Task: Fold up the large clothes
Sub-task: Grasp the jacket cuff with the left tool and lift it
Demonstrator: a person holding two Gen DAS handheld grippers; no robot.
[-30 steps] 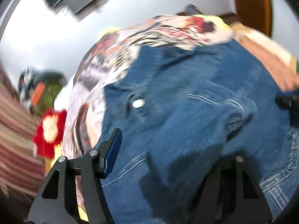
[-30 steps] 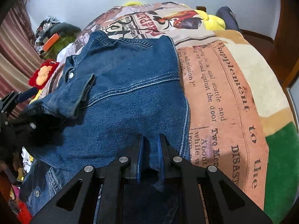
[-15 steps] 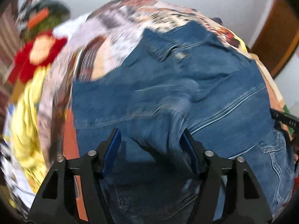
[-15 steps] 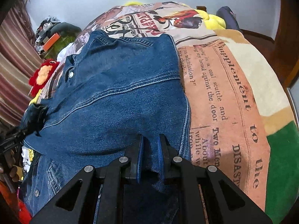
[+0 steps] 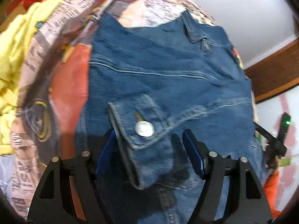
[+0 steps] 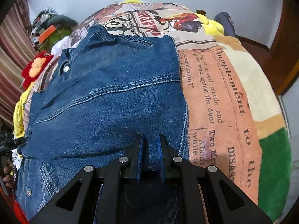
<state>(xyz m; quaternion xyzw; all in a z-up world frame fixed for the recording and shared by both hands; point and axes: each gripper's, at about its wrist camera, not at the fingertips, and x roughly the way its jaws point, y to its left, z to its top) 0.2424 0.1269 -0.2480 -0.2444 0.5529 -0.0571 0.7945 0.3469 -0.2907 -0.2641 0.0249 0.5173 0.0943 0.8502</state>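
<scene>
Right wrist view: one denim jacket (image 6: 104, 100), one blanket (image 6: 220, 97).

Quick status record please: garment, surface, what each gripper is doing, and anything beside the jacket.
garment: denim jacket, lying spread on the blanket
surface: newspaper-print blanket
left gripper: fingers apart, either side of the buttoned cuff; grip not confirmed
right gripper: fingers closed on the jacket's near edge
collar: at the far end, away from the right gripper
beside: red plush toy at the blanket's left edge
</scene>
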